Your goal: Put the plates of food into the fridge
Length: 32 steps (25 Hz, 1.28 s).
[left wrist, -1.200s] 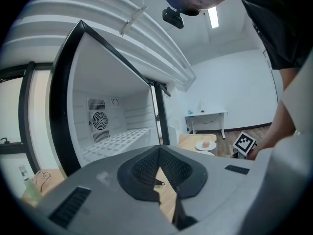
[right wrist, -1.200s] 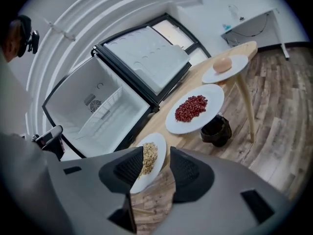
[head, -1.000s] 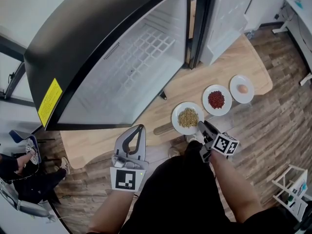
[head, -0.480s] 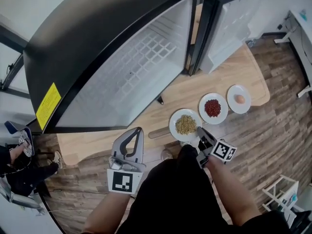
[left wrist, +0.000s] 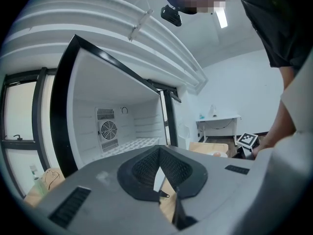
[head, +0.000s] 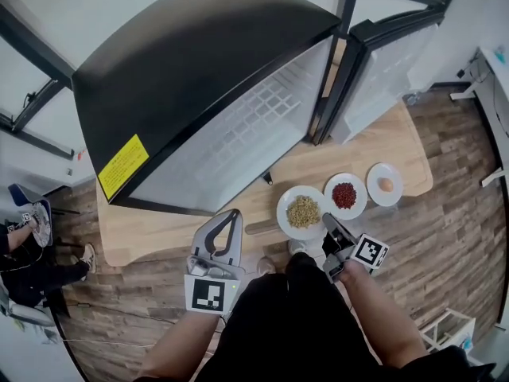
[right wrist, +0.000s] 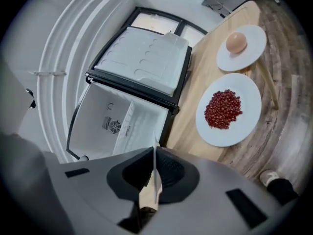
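Three white plates sit in a row on the wooden platform [head: 159, 229] in front of the open fridge [head: 238, 126]. The nearest plate [head: 285, 213] holds brownish grains. My right gripper [head: 328, 220] has just been closing and is now shut on its near rim, which shows edge-on as a thin white line between the jaws of the right gripper [right wrist: 155, 153]. Further right are the red beans plate [head: 358, 205] [right wrist: 244, 126] and the egg plate [head: 374, 177] [right wrist: 252, 53]. My left gripper [head: 232, 213] [left wrist: 159, 153] is shut and empty, pointing level at the fridge interior.
The fridge door [head: 382, 62] stands swung open at the right, above the platform's far end. A short grey bar [head: 261, 227] lies on the platform left of the grains plate. A seated person [head: 24, 269] is at the far left. A white desk [head: 493, 70] stands at the right edge.
The right gripper's jaws went from open around the grains plate's rim to shut on it. The head view tilted up, showing more of the fridge top. The left gripper rose slightly.
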{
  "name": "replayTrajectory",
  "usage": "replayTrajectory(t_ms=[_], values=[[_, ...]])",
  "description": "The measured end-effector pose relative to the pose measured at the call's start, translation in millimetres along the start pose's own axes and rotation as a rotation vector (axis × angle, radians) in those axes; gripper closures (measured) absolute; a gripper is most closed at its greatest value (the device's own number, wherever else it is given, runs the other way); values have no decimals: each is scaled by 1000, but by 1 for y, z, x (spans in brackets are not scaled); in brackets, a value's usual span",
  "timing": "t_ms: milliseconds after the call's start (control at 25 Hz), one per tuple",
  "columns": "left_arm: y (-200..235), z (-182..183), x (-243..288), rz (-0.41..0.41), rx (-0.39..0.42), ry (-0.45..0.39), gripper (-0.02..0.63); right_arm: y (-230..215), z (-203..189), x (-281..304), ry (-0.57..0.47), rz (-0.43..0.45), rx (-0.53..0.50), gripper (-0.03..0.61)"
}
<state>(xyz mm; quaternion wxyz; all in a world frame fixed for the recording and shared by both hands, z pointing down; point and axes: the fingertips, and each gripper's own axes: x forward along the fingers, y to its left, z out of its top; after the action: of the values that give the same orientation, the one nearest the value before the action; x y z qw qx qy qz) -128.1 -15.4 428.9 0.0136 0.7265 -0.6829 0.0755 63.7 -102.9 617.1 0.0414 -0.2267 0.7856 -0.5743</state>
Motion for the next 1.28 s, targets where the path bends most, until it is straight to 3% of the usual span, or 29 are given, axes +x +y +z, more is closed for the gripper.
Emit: replayTrajectory(t_ms=[400,840,1280], values=[[17,37,-23,105,19,-55,609,61,31,20,64,70,-75,545],[27,64,-39,185,34,-107,609,146,36,70,151,248,-143,545],[37,76,-55,252,42,-125,609,181,33,110,208,310,-165,545]])
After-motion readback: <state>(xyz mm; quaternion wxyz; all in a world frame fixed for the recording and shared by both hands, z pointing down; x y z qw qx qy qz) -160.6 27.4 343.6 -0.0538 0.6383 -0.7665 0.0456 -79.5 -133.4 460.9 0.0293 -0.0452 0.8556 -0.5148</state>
